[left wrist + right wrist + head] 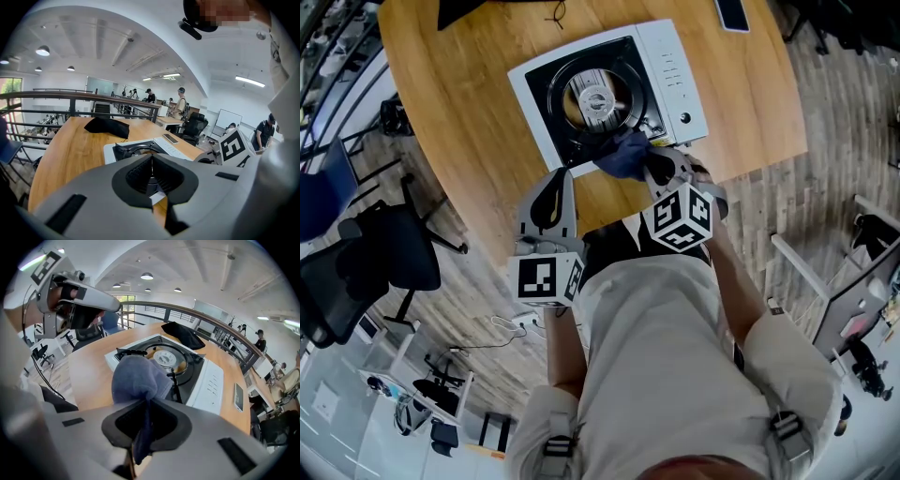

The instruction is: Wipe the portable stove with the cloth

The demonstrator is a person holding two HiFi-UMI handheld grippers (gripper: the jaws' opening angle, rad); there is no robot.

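Note:
The portable stove point(670, 70) is white with a black top and a round burner point(593, 98), and it sits on the round wooden table point(469, 103). My right gripper point(661, 169) is shut on a blue cloth point(623, 155), which bunches over the stove's near corner. In the right gripper view the cloth point(138, 378) bulges out of the right gripper point(145, 401) just before the stove point(208, 380). My left gripper point(551, 202) hovers at the table's near edge, left of the cloth. In its own view the left gripper point(151, 161) is shut on nothing, with the stove point(140, 147) ahead of it.
A black bundle point(502, 9) lies on the far side of the table beyond the stove. A phone point(733, 14) rests at the far right of the table. A black office chair point(366, 262) stands on the floor to the left. A railing point(70, 96) runs behind the table.

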